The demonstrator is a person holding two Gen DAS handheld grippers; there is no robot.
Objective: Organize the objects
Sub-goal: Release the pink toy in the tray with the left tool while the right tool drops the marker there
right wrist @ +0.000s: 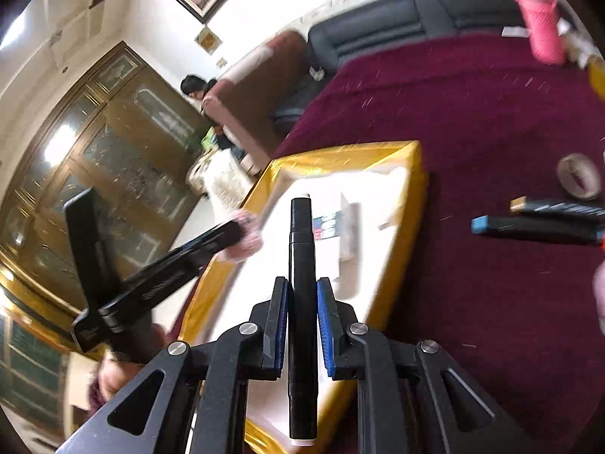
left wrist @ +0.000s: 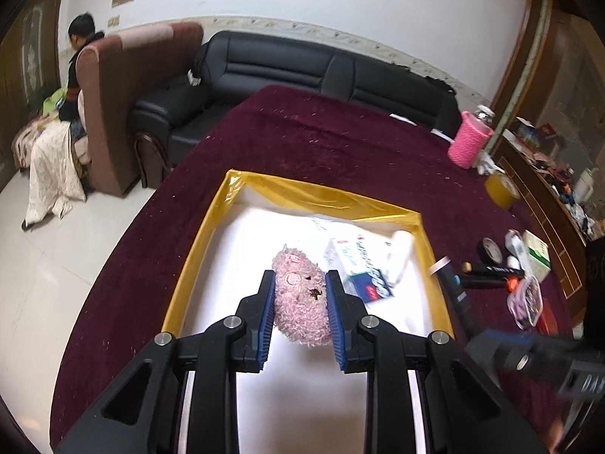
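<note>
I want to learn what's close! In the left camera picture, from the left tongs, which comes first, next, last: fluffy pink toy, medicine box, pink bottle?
1. Fluffy pink toy: between the left tongs.
2. Medicine box: just right, inside the tray.
3. Pink bottle: far right, on the cloth.

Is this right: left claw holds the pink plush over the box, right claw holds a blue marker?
Not quite. The right claw holds a black marker, as the right wrist view shows. The left claw does hold the pink plush over the box.

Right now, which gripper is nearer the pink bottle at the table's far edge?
Right, marginally; neither is close. The right gripper, clamping a black marker, and the left gripper, gripping a pink plush toy, both hang over the yellow-rimmed box, with the pink bottle far off.
</note>
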